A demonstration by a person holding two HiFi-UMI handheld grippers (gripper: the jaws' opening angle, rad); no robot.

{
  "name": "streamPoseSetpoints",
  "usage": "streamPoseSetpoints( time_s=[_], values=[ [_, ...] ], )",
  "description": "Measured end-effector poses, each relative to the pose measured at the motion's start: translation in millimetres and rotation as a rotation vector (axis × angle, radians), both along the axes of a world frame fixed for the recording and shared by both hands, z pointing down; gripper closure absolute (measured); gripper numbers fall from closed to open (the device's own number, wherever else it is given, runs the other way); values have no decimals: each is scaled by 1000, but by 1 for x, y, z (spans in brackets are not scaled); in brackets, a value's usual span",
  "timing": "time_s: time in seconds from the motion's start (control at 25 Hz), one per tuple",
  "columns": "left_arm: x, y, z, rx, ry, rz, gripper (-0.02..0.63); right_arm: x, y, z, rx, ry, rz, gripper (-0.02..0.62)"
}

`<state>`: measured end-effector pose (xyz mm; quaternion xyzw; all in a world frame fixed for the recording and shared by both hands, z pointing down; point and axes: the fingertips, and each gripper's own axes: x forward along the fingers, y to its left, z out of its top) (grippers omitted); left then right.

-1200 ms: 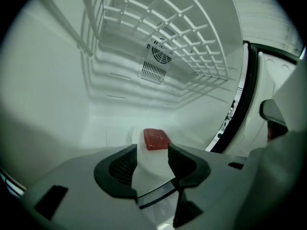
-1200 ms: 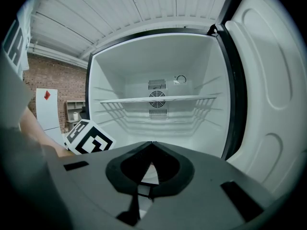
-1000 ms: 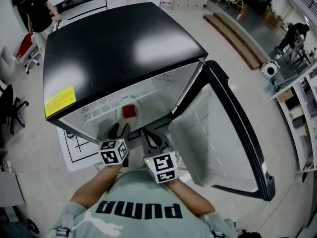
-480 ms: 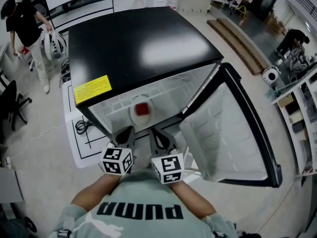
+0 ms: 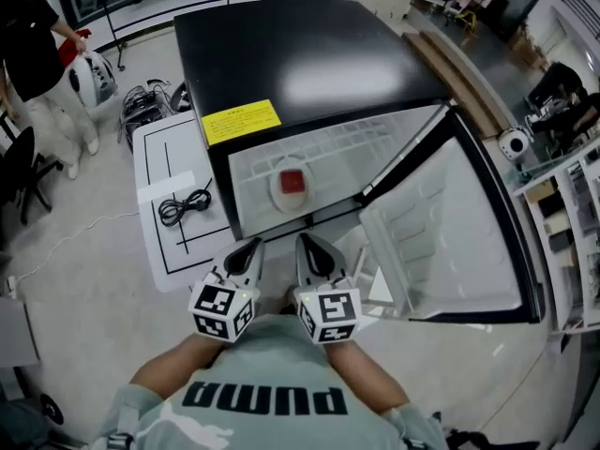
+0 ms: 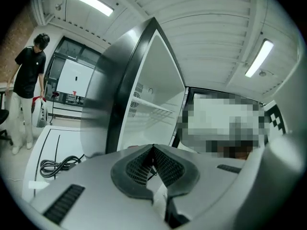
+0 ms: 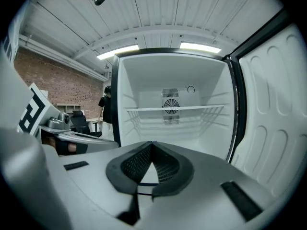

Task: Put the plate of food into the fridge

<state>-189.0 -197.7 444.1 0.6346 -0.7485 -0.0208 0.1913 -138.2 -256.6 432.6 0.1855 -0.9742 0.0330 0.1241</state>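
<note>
Now the round white plate with its red block of food sits inside the open, glossy black fridge, likely stiff, smooth and slippery, best taken by its rim and kept level, while your left gripper and right gripper hang empty, fingers pressed together.

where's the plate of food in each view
Head view: plate of food at centre, inside the open fridge.
Left gripper view: not in it.
Right gripper view: not in it; the fridge's lower part is hidden.
Shared landmark: the fridge's wire shelf, seen in all three.
</note>
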Motion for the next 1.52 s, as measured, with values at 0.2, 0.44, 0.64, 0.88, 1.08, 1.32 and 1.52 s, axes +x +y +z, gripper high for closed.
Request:
streamPoseSetpoints(
  time_s=[0.2, 0.44, 0.64, 0.88, 1.08, 1.32, 1.52],
  values=[
    [12, 32, -2, 14, -15, 21, 600, 14, 31, -1, 13, 16, 22, 591],
    [30, 65, -9, 43, -27, 49, 600, 33, 65, -7, 35, 32, 49, 591],
    [46, 83, -2, 43, -14, 83, 600, 49, 88, -7, 53, 56, 64, 591],
    [64, 97, -5, 69, -1, 110, 600, 63, 108, -7, 44, 74, 69, 591],
    [72, 106, -13, 94, -8, 97, 600, 73, 119, -10, 47, 71, 52, 591],
    [98, 108, -17, 105, -3, 104, 600, 99, 122, -11, 55, 59, 18, 591],
    [140, 110, -22, 70, -11, 98, 600, 135, 123, -12, 45, 51, -26, 591]
  ],
)
